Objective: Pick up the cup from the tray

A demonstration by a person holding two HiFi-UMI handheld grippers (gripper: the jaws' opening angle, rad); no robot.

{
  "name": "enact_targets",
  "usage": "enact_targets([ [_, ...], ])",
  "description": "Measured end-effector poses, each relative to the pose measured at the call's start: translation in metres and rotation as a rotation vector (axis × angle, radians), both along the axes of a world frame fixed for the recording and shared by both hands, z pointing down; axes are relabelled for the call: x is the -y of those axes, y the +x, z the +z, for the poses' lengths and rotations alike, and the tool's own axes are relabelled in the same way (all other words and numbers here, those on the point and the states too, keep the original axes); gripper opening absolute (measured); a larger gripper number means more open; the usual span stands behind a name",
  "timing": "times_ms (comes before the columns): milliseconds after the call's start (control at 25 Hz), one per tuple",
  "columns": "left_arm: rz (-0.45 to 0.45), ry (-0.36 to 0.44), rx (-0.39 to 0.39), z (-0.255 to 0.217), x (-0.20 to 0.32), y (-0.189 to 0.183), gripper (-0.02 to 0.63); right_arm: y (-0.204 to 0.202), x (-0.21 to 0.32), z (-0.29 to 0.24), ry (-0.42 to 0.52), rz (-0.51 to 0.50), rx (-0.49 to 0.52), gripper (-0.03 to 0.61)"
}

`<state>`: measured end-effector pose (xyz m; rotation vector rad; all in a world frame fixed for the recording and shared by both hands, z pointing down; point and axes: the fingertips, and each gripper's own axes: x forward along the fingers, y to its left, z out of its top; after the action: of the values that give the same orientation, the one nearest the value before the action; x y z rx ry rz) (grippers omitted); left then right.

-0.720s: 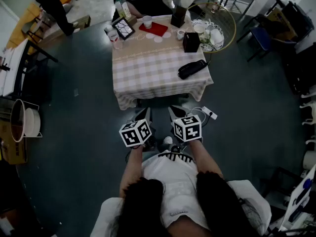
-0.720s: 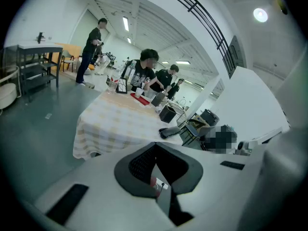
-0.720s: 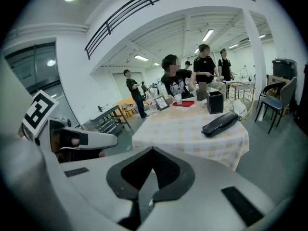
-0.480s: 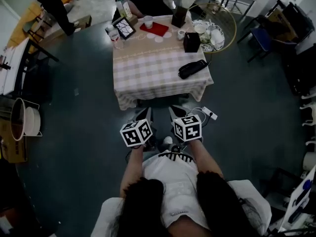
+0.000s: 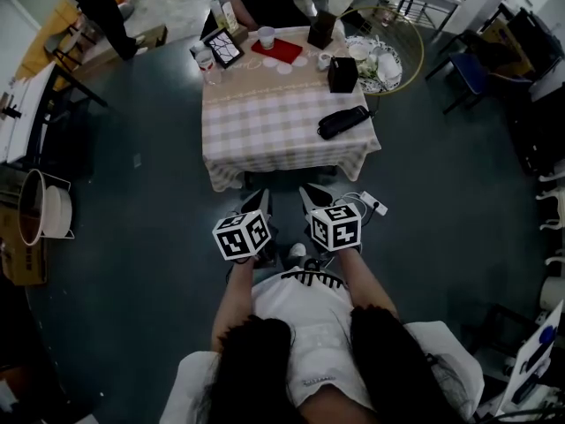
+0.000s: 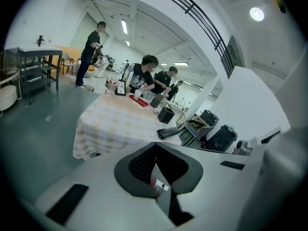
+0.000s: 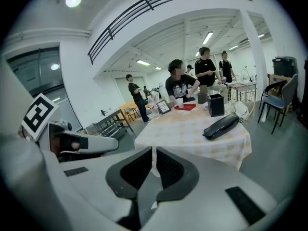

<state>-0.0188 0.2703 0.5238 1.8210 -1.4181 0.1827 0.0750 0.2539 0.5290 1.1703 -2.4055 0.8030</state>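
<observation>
Pressing together with nothing between them, the pads of the left gripper [image 6: 155,150] meet in a closed point. Those of the right gripper [image 7: 154,151] are drawn in just as tight, with only a hairline showing, and hold nothing either. Both sets of jaws point forward toward the table [image 5: 282,122] with the checked cloth, side by side and near each other. They stop short of its near edge, over the dark floor. Behind the jaws, the left marker cube [image 5: 241,236] and the right marker cube [image 5: 335,228] sit at about the same height, tilted slightly outward. The person's left forearm [image 5: 234,299] and right forearm [image 5: 364,285] run straight back from the cubes, elbows tucked in beside the white shirt. The cup [image 5: 266,37] stands at the far side of the table, on the far left corner of the red tray [image 5: 278,53], well apart from both grippers. A black pouch [image 5: 343,123] lies on the nearer right part of the cloth.
</observation>
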Motion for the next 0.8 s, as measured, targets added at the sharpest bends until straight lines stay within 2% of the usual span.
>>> enact_targets([
  [40, -0.001, 0.003, 0.001, -0.001, 0.001, 0.0, 0.009, -0.001, 0.001, -0.002, 0.006, -0.003, 0.014, 0.021],
  [200, -0.005, 0.015, 0.0, -0.004, 0.008, 0.0, 0.008, -0.004, 0.011, -0.011, 0.037, -0.016, 0.065, 0.182],
  [280, -0.009, 0.023, 0.007, -0.004, 0.014, -0.002, 0.009, -0.005, 0.016, -0.014, 0.055, -0.019, 0.063, 0.224],
  [640, 0.011, 0.031, 0.028, -0.009, 0.062, -0.009, 0.008, -0.003, 0.069, -0.036, 0.139, 0.018, 0.05, 0.259],
  [800, 0.035, 0.034, 0.029, -0.007, 0.09, -0.009, 0.008, -0.006, 0.099, -0.037, 0.129, 0.027, 0.071, 0.262],
])
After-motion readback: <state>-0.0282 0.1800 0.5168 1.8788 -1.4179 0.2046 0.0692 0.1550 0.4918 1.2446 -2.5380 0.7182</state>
